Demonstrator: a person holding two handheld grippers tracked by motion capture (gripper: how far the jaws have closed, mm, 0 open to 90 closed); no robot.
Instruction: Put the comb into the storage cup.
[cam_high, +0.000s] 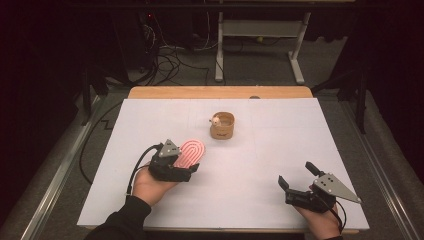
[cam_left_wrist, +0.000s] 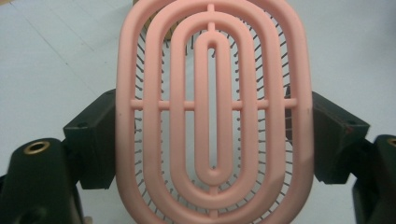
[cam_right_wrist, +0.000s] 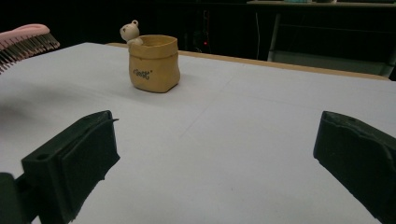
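White table (cam_high: 240, 200): my left tongs (cam_high: 192, 169) clamp the pink brush (cam_high: 190, 152) short of the pouch (cam_high: 222, 126); keep it level, right tongs (cam_high: 295, 176) gaping empty

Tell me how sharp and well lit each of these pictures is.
High view: the white table is evenly lit, the room behind falls to near black, and fine detail is soft. Left gripper view: the pink brush is close and crisp, without glare. Right gripper view: the pot is fairly sharp, the near claw pads soft, the backdrop dark.
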